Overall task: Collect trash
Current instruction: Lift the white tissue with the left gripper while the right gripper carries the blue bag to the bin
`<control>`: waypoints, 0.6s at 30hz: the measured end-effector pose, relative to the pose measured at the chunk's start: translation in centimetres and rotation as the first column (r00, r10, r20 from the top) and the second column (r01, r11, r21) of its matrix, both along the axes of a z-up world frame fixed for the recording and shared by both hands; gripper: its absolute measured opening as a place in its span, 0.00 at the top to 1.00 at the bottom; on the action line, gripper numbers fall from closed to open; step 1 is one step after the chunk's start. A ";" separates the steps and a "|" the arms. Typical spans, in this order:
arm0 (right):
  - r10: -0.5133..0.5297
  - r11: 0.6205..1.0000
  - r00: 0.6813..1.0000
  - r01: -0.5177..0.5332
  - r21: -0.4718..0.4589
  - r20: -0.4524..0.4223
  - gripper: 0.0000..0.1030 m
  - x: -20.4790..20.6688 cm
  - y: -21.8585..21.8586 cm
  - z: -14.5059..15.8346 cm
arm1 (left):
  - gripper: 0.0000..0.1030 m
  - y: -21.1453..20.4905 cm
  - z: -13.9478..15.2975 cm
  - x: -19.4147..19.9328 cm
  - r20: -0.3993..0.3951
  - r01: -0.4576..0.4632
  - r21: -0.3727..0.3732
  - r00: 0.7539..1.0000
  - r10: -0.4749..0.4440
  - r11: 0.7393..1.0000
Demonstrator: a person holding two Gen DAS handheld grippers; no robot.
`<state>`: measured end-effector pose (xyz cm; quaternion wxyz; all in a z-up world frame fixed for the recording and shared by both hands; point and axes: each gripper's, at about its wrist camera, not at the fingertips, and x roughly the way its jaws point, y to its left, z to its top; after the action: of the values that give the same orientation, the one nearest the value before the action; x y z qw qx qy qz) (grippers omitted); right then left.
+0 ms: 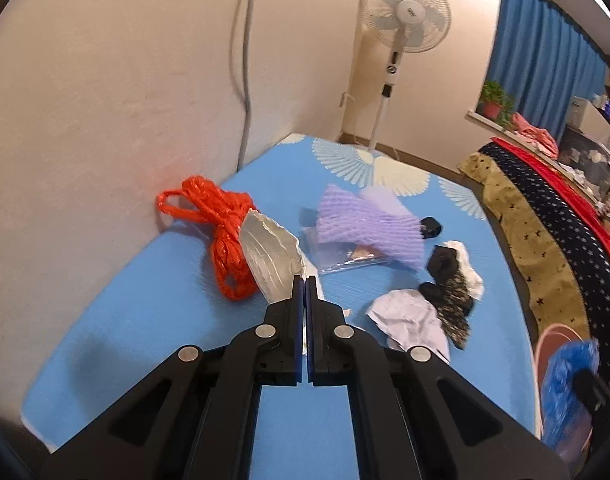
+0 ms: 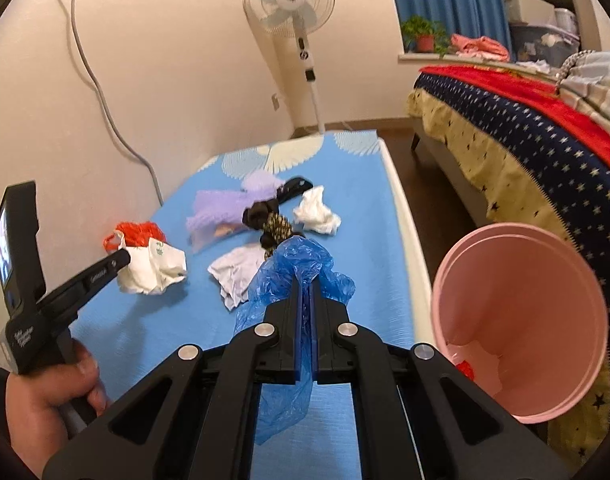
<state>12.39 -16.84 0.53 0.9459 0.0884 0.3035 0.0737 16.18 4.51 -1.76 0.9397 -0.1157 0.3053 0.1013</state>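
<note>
Blue table, crumpled translucent blue bag in right tongs.

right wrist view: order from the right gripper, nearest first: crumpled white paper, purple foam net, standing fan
1. Crumpled white paper, just ahead-left of the right gripper on the blue mat.
2. Purple foam net, mid-mat, further left.
3. Standing fan, on the floor by the wall beyond the mat's far end.

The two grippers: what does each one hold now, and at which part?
The right gripper is shut on the blue plastic bag, pinched mid-length. The left gripper is shut on the white wrapper, pinched at its edge.
</note>
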 end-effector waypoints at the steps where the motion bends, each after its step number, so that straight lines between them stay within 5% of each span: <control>1: -0.004 1.000 1.000 0.004 0.000 0.009 0.97 -0.4 -0.1 0.4 | 0.99 -0.3 0.4 -0.5 0.008 0.011 0.009 1.000 -0.011 1.000; 18: -0.105 0.992 0.987 0.113 -0.061 0.122 0.97 -5.7 -3.7 4.4 | 0.99 -5.4 3.6 -5.3 0.108 0.227 0.036 0.967 -0.230 0.973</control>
<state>6.65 -20.52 4.97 0.9673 0.0683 0.2437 0.0165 10.86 -0.91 1.88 0.9620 -0.0745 0.2624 -0.0108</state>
